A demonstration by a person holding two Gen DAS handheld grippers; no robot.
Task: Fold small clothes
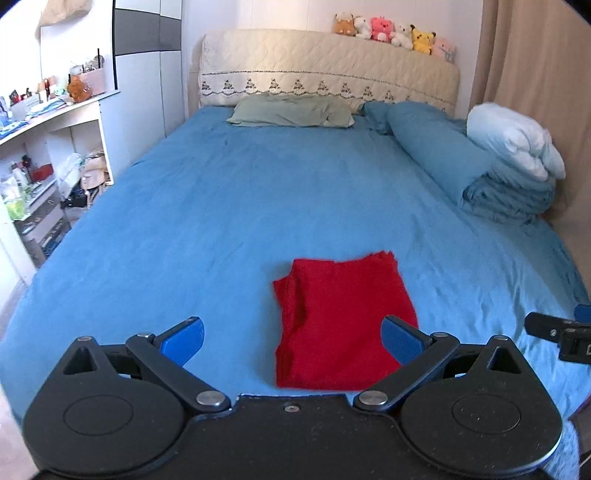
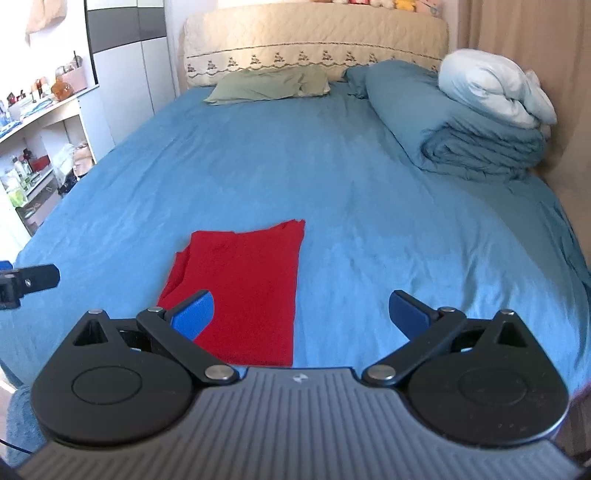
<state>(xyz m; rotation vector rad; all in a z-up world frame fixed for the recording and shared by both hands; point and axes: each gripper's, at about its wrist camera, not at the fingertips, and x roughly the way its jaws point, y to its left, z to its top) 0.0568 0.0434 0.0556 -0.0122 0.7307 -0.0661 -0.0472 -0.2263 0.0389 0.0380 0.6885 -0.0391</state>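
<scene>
The left wrist view looked down a bedroom: a wide bed (image 1: 229,206) under a blue sheet, a quilted cream headboard (image 1: 328,70) with a row of plush toys (image 1: 395,33) on top, a green pillow (image 1: 291,114) at the head, and a rolled blue duvet (image 1: 476,173) with a white pillow (image 1: 517,144) stacked along the right edge. Cluttered white shelves (image 1: 51,155) stood to the left of the bed. The red garment (image 1: 340,325) lay flat on the sheet near the foot of the bed, already folded into a narrow rectangle with doubled layers bunched along its left edge. The left tongs (image 1: 291,339) hovered over its near end with the blue pads spread wide apart, gripping nothing; the right-hand pad overlapped the cloth's right border in the picture, though contact could not be judged.

The right wrist view showed the same bed from a little further right. The red garment lay down and left of centre, and the right tongs (image 2: 301,314) were likewise wide apart and empty, the left pad in front of the cloth and the right pad over bare sheet. The tip of the other tool showed at the left edge.

Judged from this, the lengthwise fold looked done and a crosswise fold remained. The next move would call for each pair of tongs to pinch a near corner through all layers and carry it toward the far edge, keeping the layers aligned.
</scene>
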